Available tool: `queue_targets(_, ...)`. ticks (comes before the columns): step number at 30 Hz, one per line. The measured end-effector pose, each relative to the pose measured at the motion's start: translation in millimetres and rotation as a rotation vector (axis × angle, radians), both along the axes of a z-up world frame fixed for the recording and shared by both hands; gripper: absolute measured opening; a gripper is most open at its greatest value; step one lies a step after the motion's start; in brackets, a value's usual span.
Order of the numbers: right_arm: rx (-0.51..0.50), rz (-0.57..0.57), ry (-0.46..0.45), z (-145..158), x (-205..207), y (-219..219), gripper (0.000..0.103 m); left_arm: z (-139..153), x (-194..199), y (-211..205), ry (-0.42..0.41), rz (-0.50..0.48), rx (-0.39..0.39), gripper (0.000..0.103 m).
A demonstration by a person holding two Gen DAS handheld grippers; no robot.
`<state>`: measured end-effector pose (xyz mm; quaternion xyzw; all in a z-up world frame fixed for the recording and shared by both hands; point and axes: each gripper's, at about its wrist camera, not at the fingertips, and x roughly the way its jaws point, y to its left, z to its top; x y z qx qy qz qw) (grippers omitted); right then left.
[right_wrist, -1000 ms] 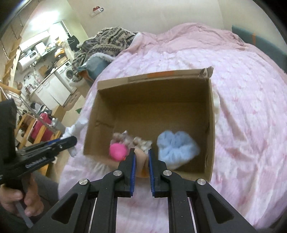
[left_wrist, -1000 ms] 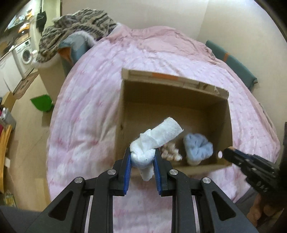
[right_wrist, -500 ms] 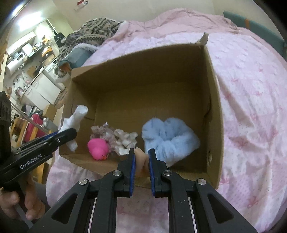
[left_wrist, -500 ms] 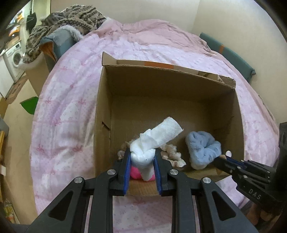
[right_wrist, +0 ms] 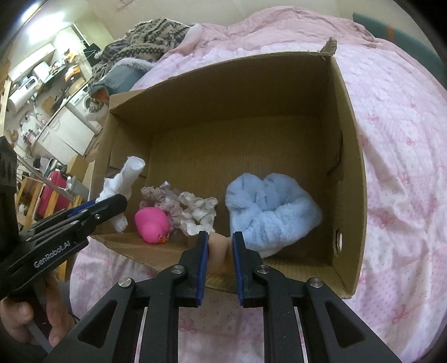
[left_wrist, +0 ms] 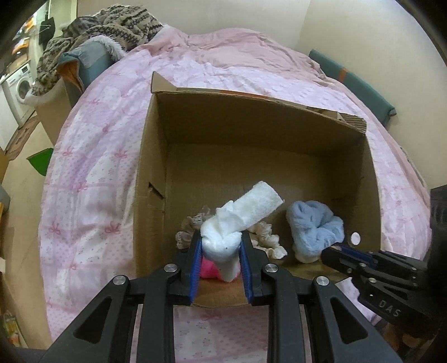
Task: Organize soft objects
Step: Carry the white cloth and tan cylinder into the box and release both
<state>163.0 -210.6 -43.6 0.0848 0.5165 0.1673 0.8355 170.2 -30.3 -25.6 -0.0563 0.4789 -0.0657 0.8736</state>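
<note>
An open cardboard box [left_wrist: 151, 173] [right_wrist: 349, 167] sits on a pink bed. Inside lie a fluffy blue cloth [left_wrist: 315, 231] [right_wrist: 268, 209], a frilly pale cloth [left_wrist: 265, 237] [right_wrist: 192, 209] and a pink toy [left_wrist: 208, 268] [right_wrist: 152, 222]. My left gripper [left_wrist: 220, 248] [right_wrist: 111, 201] is shut on a knotted white towel [left_wrist: 237, 217] [right_wrist: 123, 178] above the box's near left corner. My right gripper [right_wrist: 219, 240] [left_wrist: 329, 251] is shut on a small beige soft object [right_wrist: 219, 251] over the box's near wall.
The pink quilt [left_wrist: 92, 156] [right_wrist: 396, 145] surrounds the box. A patterned blanket [left_wrist: 111, 25] [right_wrist: 145, 39] is heaped on a bin at the bed's far left. A washing machine [left_wrist: 19, 89] and floor lie to the left.
Both grippers have moved forward toward the box with their loads still held. The box now fills more of both views, and the pink toy shows.
</note>
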Motion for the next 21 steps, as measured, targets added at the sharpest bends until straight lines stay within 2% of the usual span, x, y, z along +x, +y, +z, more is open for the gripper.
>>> queue_targets(8,0.028,-0.012,-0.007,3.8,1.0,-4.0,0.017,2.4,-1.6,-4.5,-0.002,-0.022,0.005,0.026)
queue_targets(11,0.038,-0.015,-0.016,6.2,1.2,-5.1,0.017,5.4,-3.3,-6.2,-0.015,-0.023,0.015,0.037)
queue_targets(13,0.039,-0.019,-0.025,7.7,0.9,-6.2,0.017,9.4,-5.3,-5.9,-0.033,-0.016,0.018,0.049)
queue_targets(17,0.060,-0.027,-0.047,12.9,-0.6,-10.2,0.020,17.9,-8.6,-3.5,-0.072,0.002,0.034,0.058)
queue_targets(20,0.076,-0.032,-0.073,18.0,-5.1,-13.7,0.047,23.1,-10.4,-1.6,-0.095,0.018,0.046,0.058)
queue_targets(21,0.081,-0.038,-0.085,20.6,-6.3,-14.7,0.068,25.7,-11.0,-0.3,-0.104,0.026,0.050,0.058)
